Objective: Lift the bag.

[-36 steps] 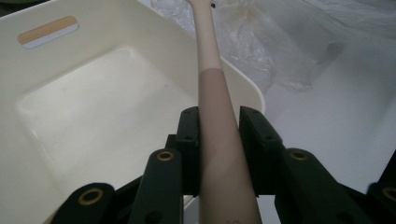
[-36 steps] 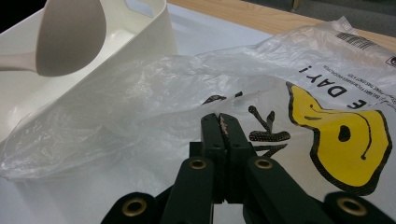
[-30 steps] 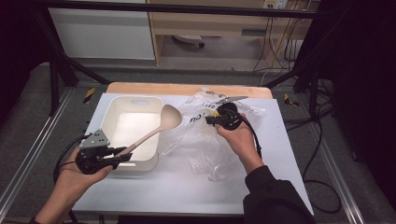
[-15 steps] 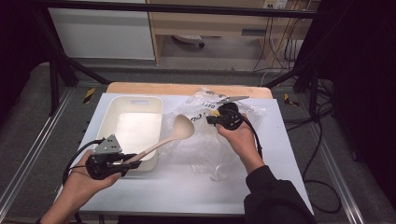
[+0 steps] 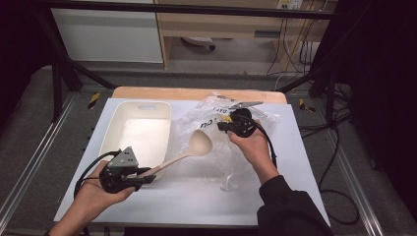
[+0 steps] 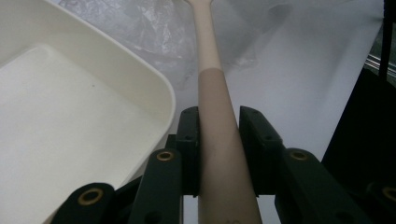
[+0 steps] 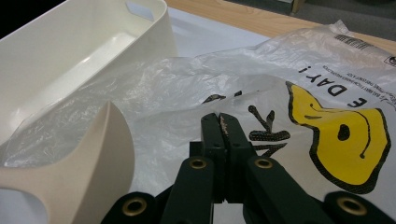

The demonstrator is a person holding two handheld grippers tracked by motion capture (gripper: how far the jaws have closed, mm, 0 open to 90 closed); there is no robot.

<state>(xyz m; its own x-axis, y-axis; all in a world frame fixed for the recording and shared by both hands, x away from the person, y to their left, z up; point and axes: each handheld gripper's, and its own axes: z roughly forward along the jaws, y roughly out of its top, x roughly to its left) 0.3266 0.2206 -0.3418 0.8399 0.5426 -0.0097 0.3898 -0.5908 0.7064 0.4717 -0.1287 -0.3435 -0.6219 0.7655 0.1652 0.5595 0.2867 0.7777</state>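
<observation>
The beige ladle point(image 5: 189, 151) has its handle clamped between the jaws of my left gripper point(image 5: 147, 178), and its bowl hangs over the clear plastic bag point(image 5: 216, 147), just beside the white tub point(image 5: 137, 132). My right gripper point(image 5: 222, 126) pinches the bag with its jaws fully closed. On the bag I read "DAY!" beside a yellow figure.

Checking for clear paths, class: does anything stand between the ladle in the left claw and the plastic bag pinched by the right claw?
Nothing visible does. The ladle, held by the left claw, has its bowl right at the plastic bag that the right claw pinches; the white bin lies aside.
</observation>
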